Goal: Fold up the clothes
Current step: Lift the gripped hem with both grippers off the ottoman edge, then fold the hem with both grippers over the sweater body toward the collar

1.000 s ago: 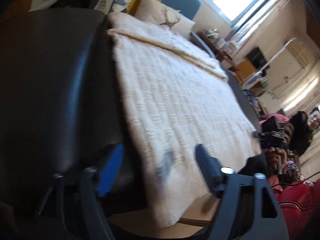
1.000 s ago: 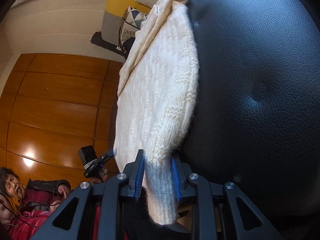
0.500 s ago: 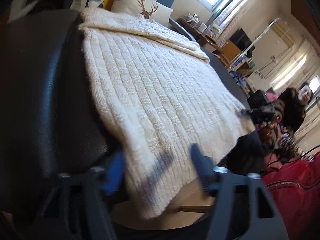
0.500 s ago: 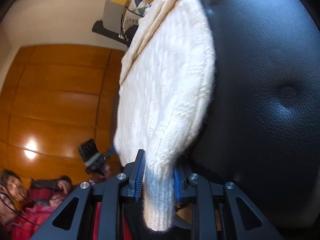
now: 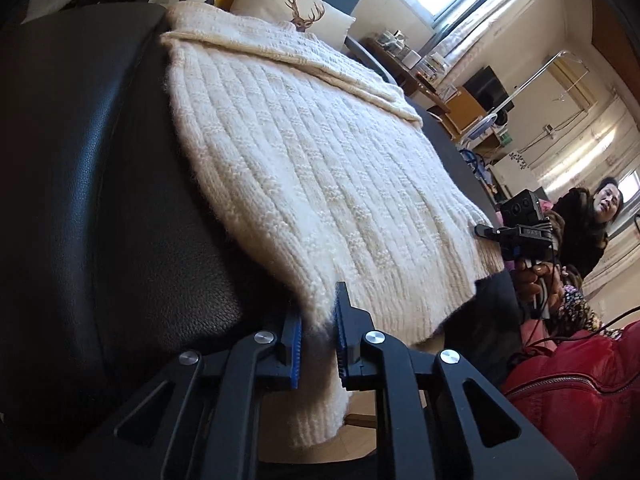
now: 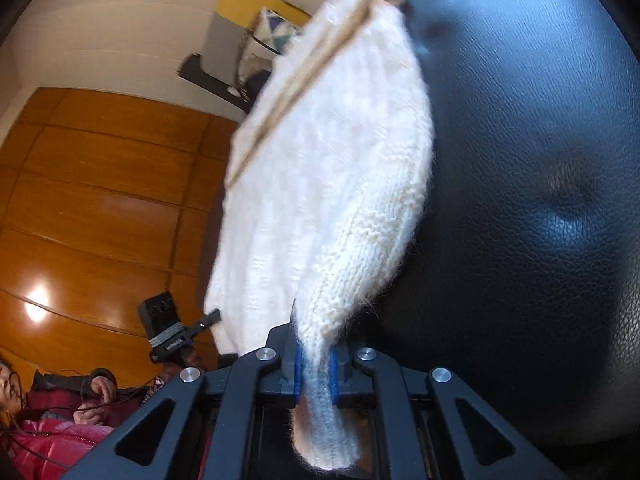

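A cream knitted sweater (image 5: 304,148) lies spread over a black leather seat (image 5: 80,184), its near hem hanging off the front edge. My left gripper (image 5: 318,320) is closing on that hem near its left corner, blue pads pressing the knit from both sides. In the right wrist view the same sweater (image 6: 332,184) rises in a fold from my right gripper (image 6: 314,354), whose jaws are closing tight on the bunched hem beside the black leather seat (image 6: 540,160). The other gripper (image 5: 520,232) shows at the hem's far corner.
A person in a dark coat (image 5: 584,224) sits to the right by a red bag (image 5: 580,396). Cushions (image 5: 296,4) lean at the seat's far end. A wooden floor (image 6: 100,200) lies to the left in the right wrist view, with a person in a red jacket (image 6: 52,432) low down.
My left gripper's jaws went from wide apart to pinching the sweater's hem. The right gripper squeezed tighter on its hem, and the sweater fold lifted a little.
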The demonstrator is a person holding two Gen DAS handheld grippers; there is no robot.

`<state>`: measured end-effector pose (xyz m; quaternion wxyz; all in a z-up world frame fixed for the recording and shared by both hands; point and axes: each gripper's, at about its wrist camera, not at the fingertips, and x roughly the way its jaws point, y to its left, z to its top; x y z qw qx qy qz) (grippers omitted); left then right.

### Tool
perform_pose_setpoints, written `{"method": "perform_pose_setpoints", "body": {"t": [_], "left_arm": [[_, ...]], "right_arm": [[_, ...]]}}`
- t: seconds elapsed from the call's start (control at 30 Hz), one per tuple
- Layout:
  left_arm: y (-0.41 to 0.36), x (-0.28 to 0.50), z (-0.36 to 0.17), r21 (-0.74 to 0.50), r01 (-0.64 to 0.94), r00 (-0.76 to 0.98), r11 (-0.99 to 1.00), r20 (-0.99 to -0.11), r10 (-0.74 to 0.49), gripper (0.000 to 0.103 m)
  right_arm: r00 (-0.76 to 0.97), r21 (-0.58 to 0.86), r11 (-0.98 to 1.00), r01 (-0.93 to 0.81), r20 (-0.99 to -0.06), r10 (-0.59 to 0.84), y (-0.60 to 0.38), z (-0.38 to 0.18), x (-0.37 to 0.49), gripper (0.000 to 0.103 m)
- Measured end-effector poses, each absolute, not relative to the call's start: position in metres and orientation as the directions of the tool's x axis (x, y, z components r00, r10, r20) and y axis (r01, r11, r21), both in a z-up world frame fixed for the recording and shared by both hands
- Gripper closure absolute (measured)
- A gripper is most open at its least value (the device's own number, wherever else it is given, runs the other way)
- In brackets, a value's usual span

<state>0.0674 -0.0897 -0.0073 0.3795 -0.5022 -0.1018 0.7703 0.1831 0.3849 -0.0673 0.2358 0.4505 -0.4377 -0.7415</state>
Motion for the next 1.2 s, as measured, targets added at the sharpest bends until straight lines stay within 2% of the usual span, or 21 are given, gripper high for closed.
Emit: {"method": "perform_pose_setpoints", "body": {"t": [0.2,0.47,0.6,0.8,0.97,1.2], "left_arm": [[-0.106,0.076,0.006,-0.603,-0.466,-0.226,-0.648,-0.627,0.746,0.090],[-0.115,0.104,0.040,-0.702,-0.513,-0.229,-0.493,-0.442,0.867,0.091],[-0.125,0.120,0.046,-0.748,-0.501,-0.230,-0.435,-0.369,0.900,0.091],[-0.158,0.119,0.028,-0.880,-0.365,-0.323,-0.303,-0.186,0.928,0.091],[-0.150,0.072,0.031,-0.904,-0.345,-0.367,-0.254,-0.119,0.922,0.091],[-0.131,-0.011,0.033,-0.910,-0.333,-0.408,-0.246,-0.096,0.908,0.091]], "right_arm": [[-0.518,0.908,-0.418,0.016,-0.350,-0.780,0.385,-0.073,0.187,0.095],[-0.504,0.905,-0.300,0.301,-0.116,-0.856,0.368,-0.039,0.217,0.095],[-0.504,0.915,-0.257,0.312,-0.071,-0.861,0.366,-0.033,0.242,0.095],[-0.605,0.954,-0.170,0.247,0.015,-0.796,0.384,-0.045,0.279,0.095],[-0.663,0.966,-0.155,0.207,0.022,-0.749,0.403,-0.044,0.233,0.095],[-0.694,0.975,-0.197,0.104,-0.071,-0.716,0.425,-0.033,0.125,0.095]]}}
